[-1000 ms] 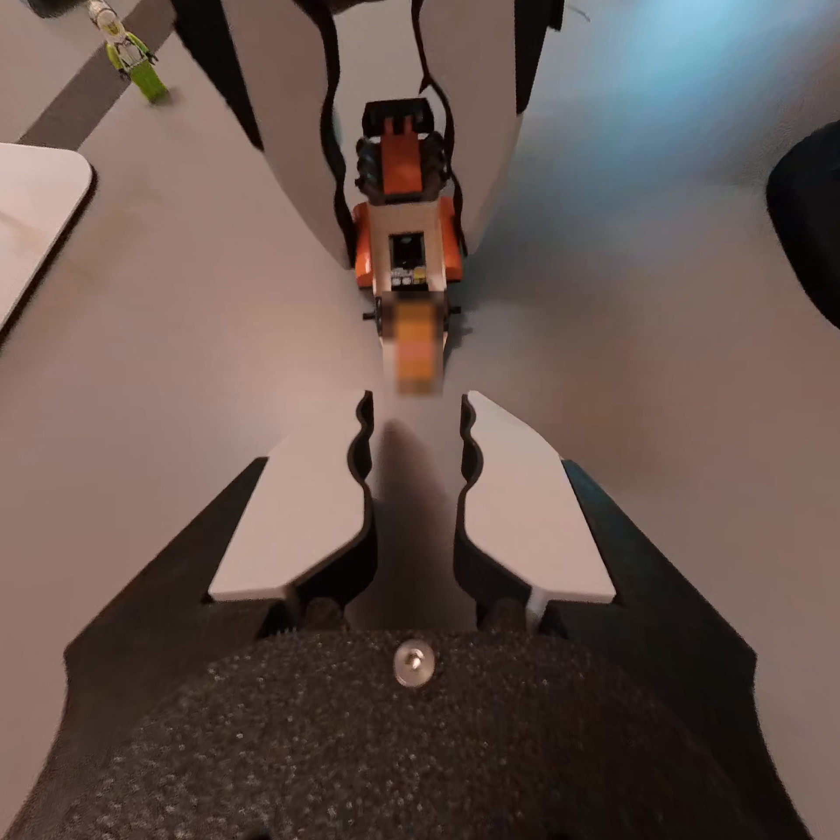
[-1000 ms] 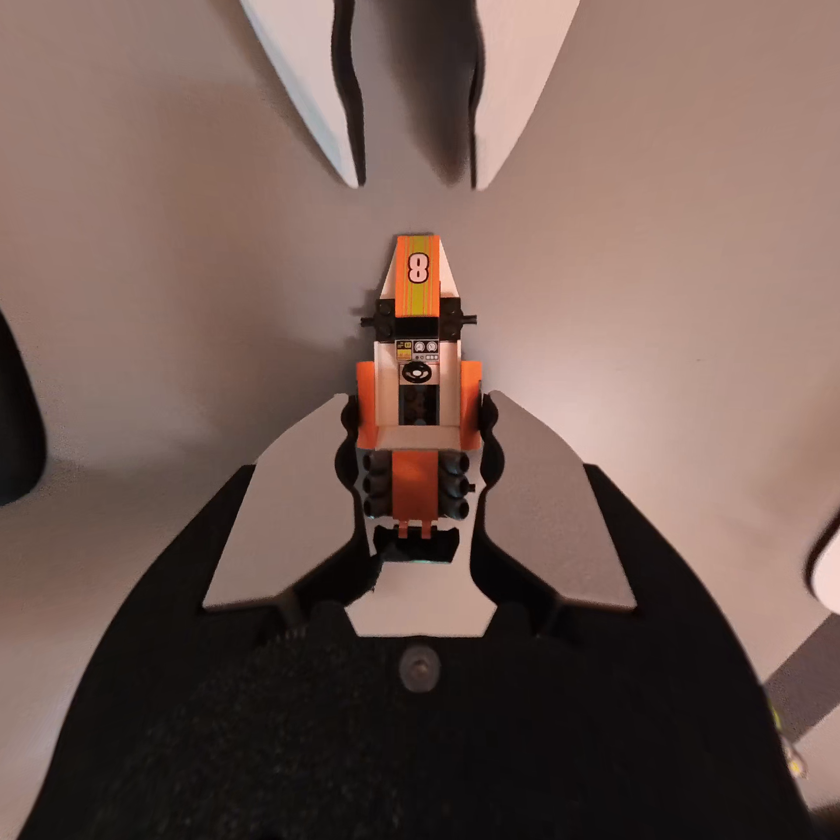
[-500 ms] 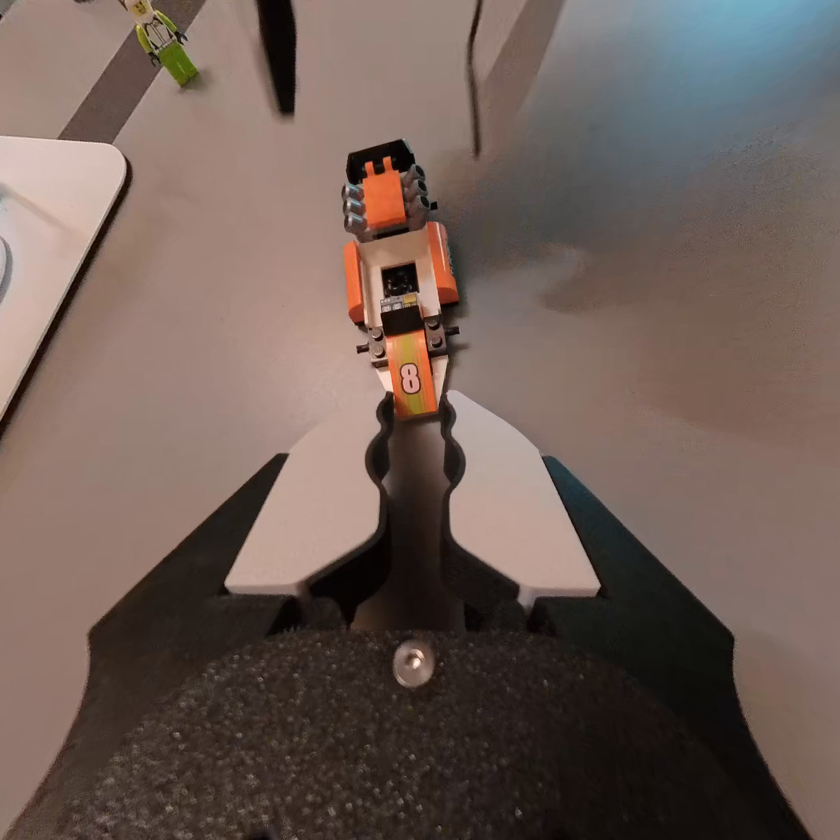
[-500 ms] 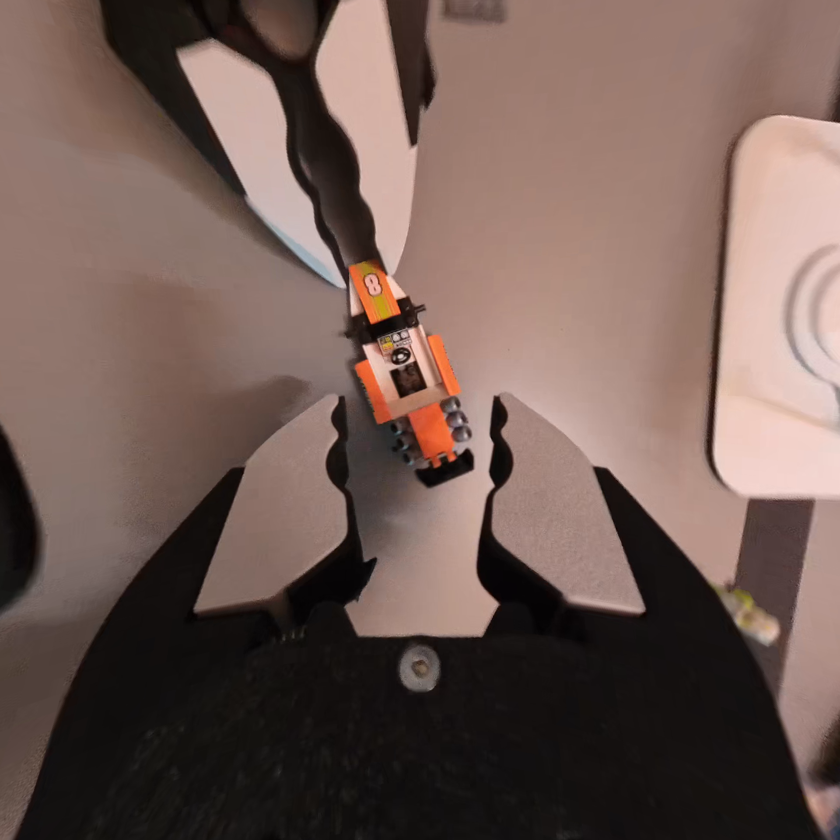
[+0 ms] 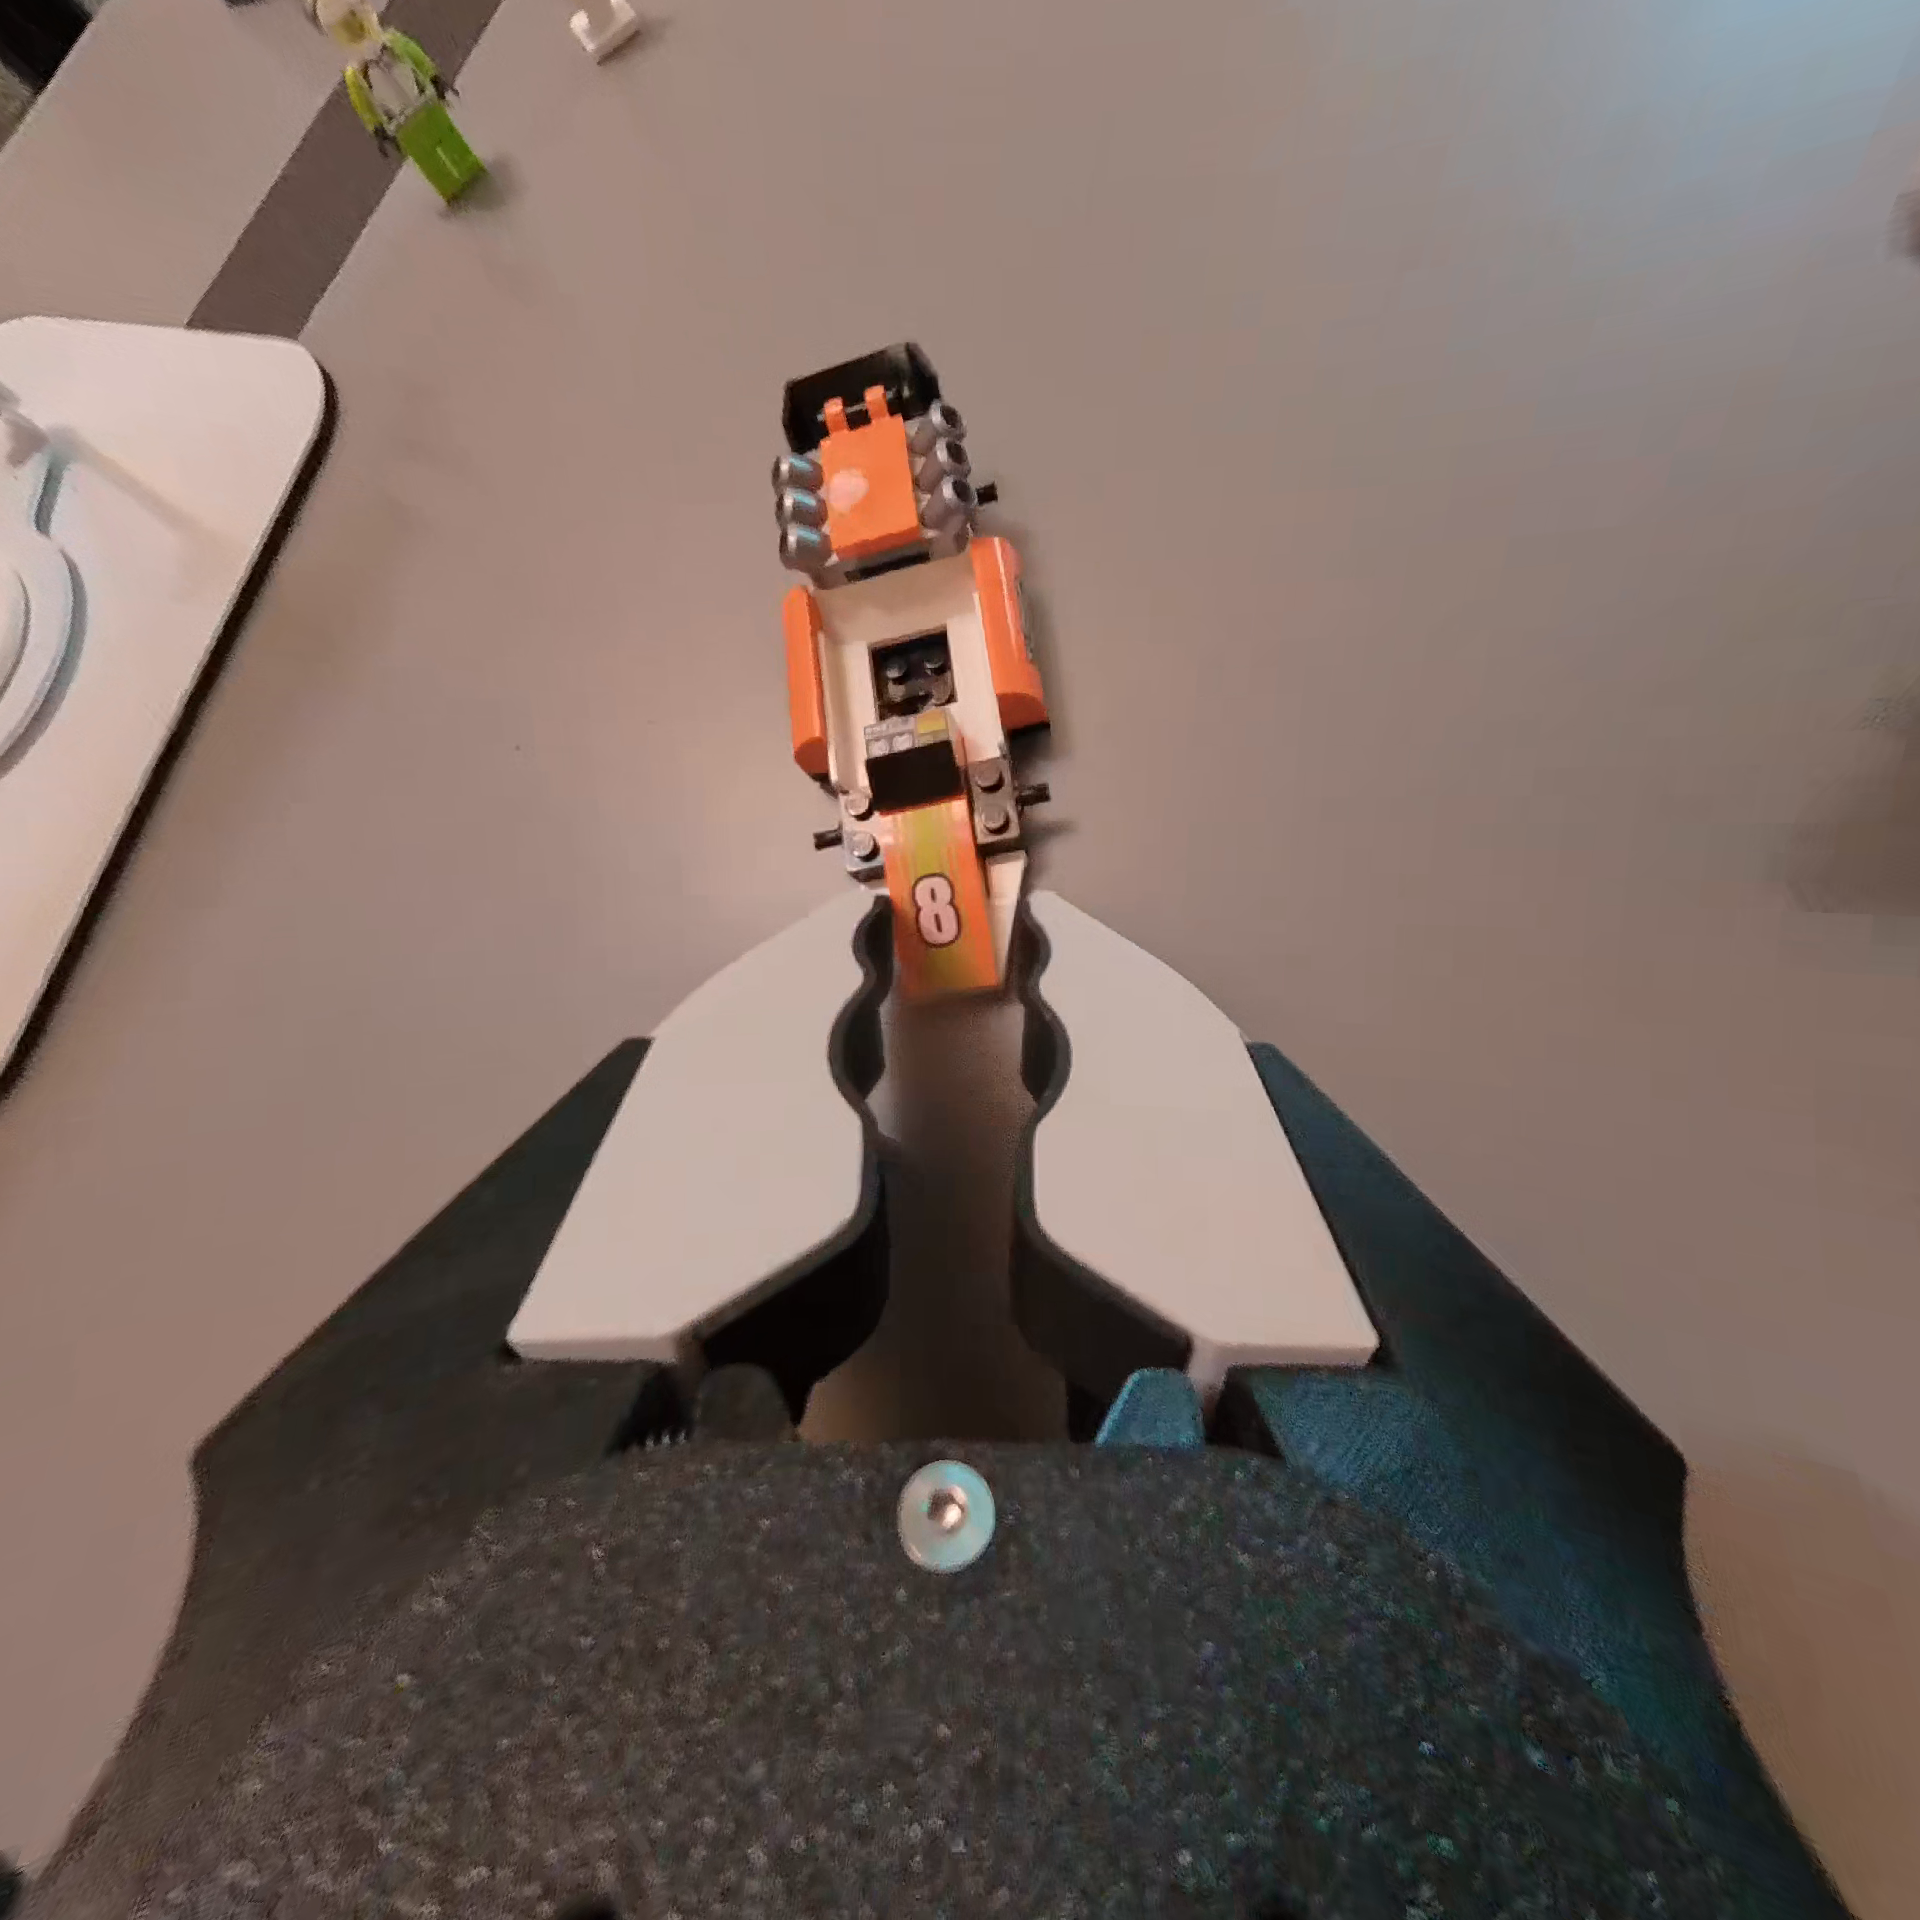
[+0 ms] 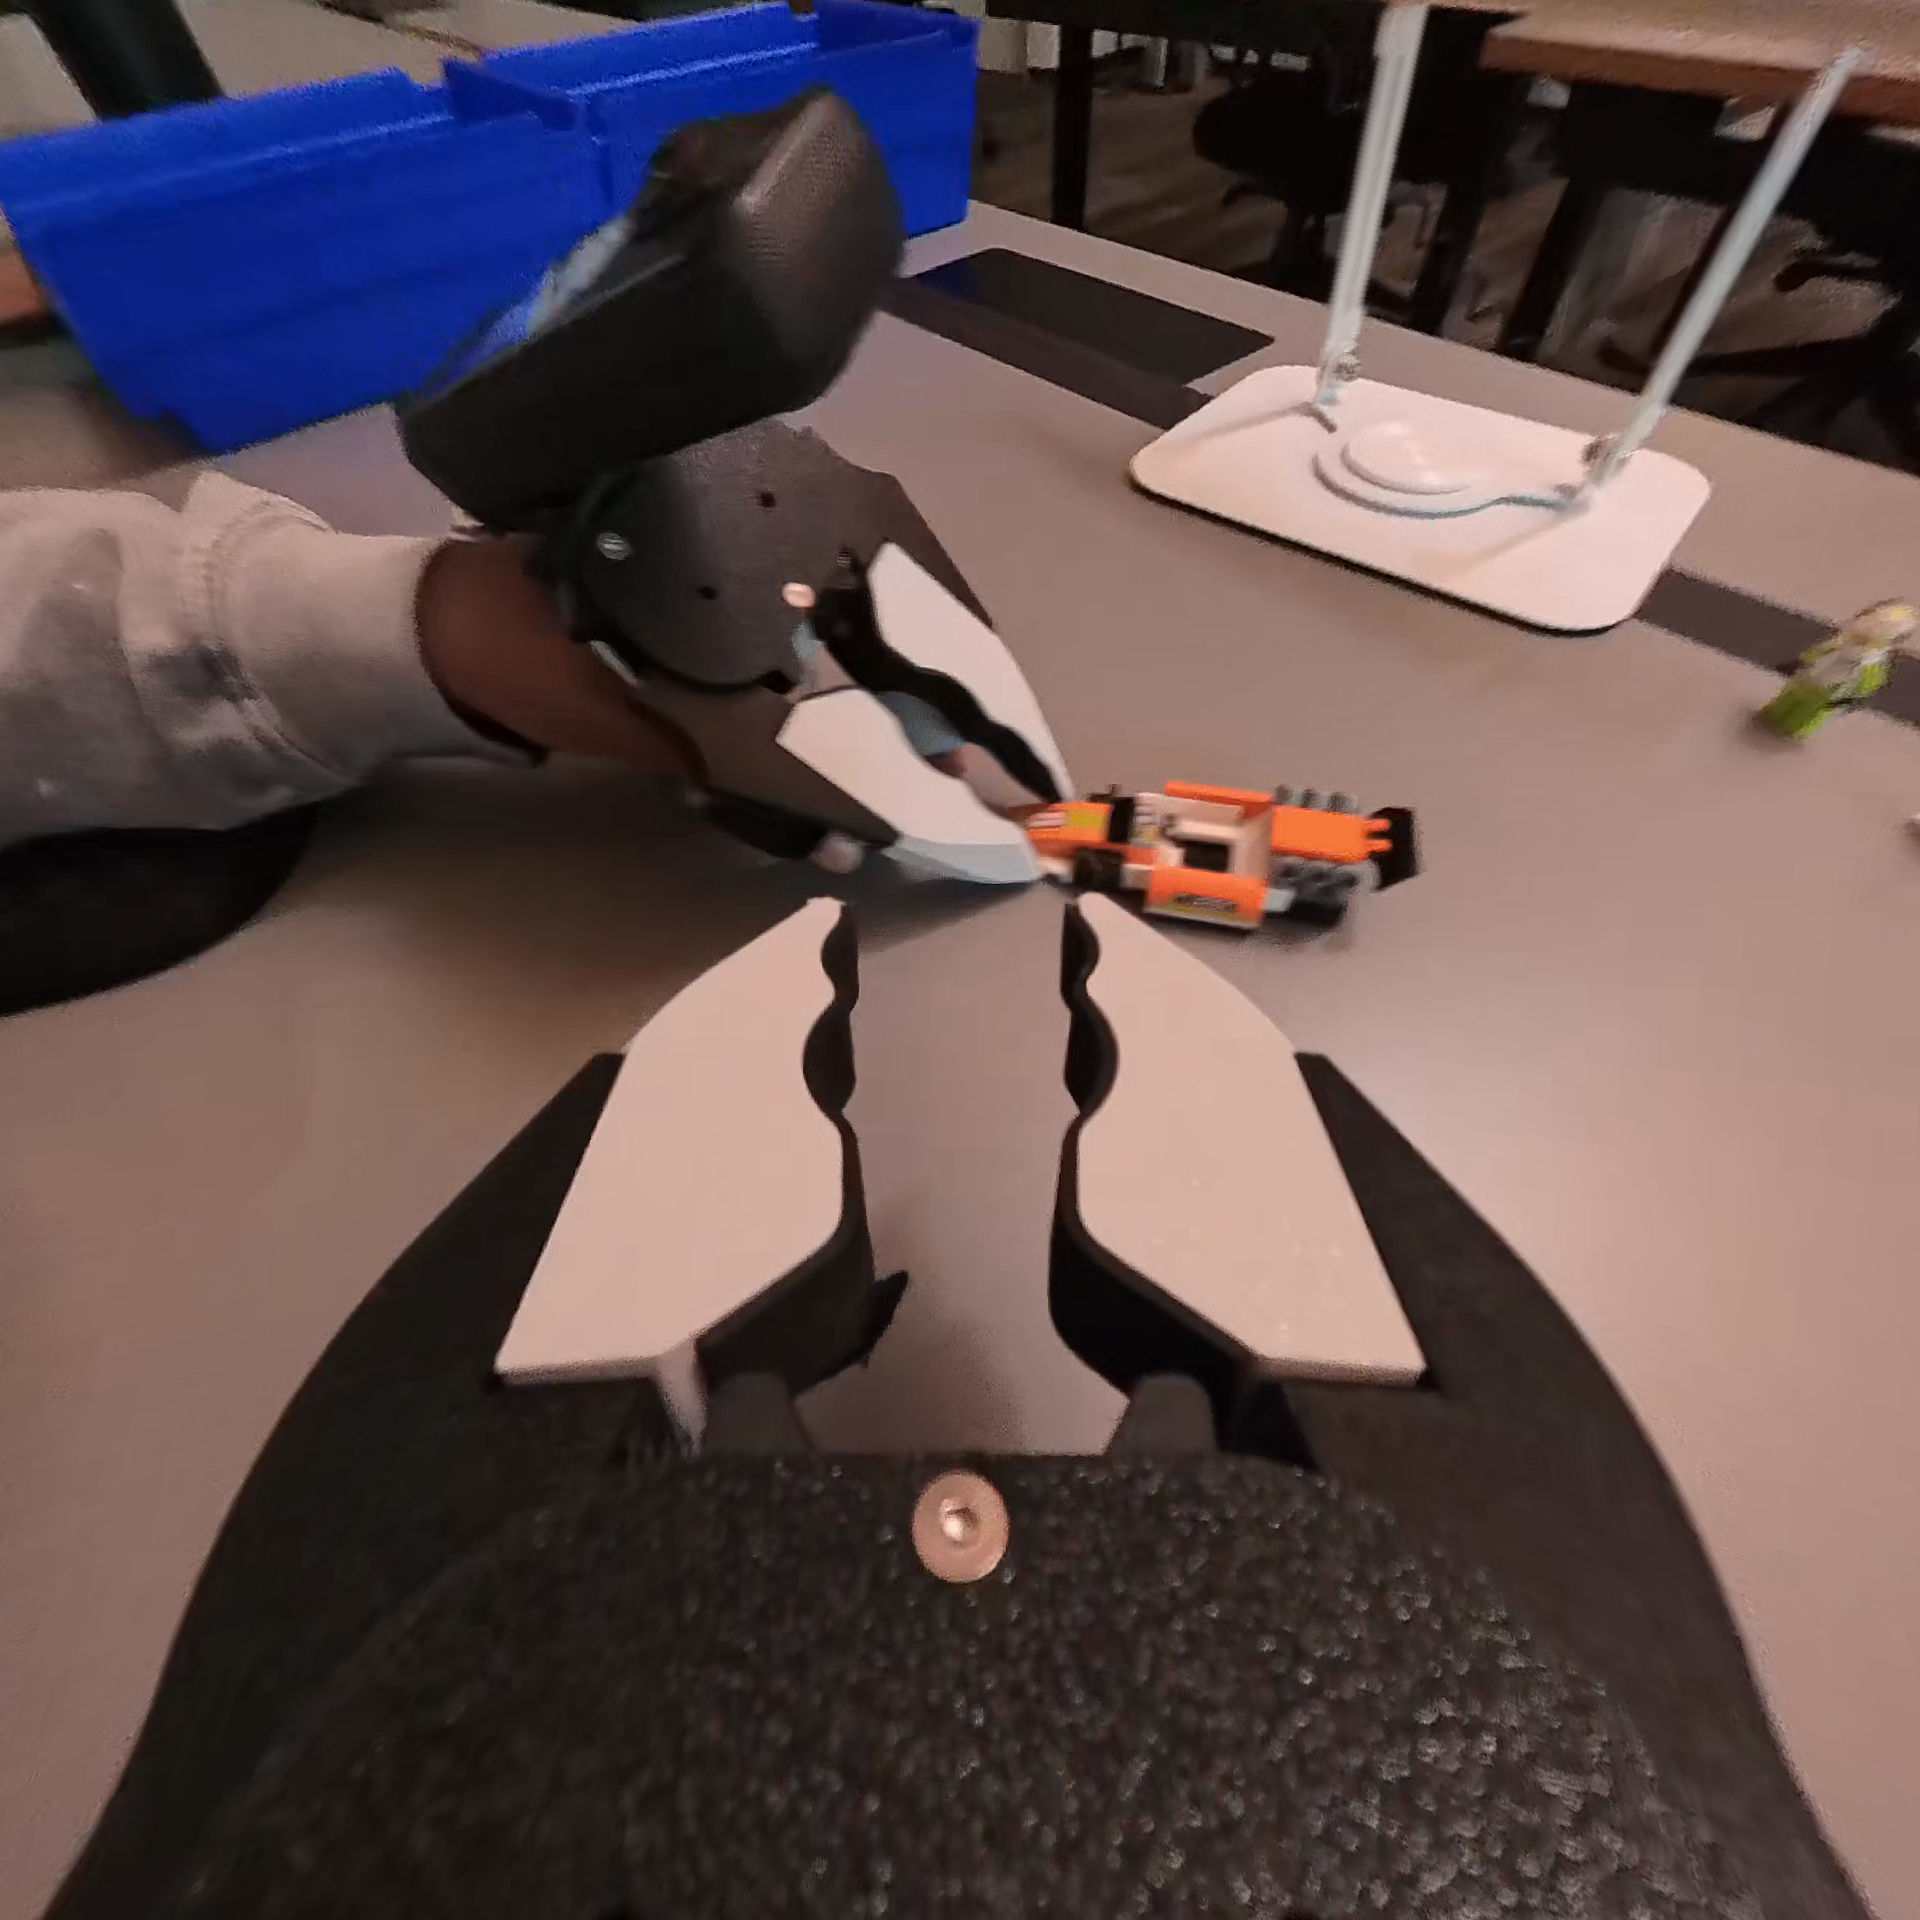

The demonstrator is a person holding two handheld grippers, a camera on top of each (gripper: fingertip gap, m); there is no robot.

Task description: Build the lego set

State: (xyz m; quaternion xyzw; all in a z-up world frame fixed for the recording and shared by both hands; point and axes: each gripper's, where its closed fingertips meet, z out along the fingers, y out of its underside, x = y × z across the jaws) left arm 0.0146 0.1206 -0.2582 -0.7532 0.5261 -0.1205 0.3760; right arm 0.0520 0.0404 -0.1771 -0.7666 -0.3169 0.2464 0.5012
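Note:
An orange, white and black lego car (image 5: 914, 665) stands on the grey table, its pointed nose toward my left gripper. It has no wheels on its side pins. My left gripper (image 5: 954, 920) has its fingertips closed against the two sides of the nose. In the right wrist view the car (image 6: 1205, 852) lies side-on, with the left gripper (image 6: 1023, 831) on its nose, held by a hand. My right gripper (image 6: 956, 914) is open and empty, in front of the car and apart from it.
A green and white minifigure (image 5: 410, 114) stands far left, also in the right wrist view (image 6: 1839, 675). A white stand base (image 6: 1423, 509) with two thin rods sits behind the car. Blue bins (image 6: 416, 208) stand at the back. A black round object (image 6: 125, 914) lies at left. Tip to tip, the grippers are about 12 centimetres apart.
My right gripper let go of the car's rear, opened and drew back to the side. My left gripper moved in and closed on the car's nose.

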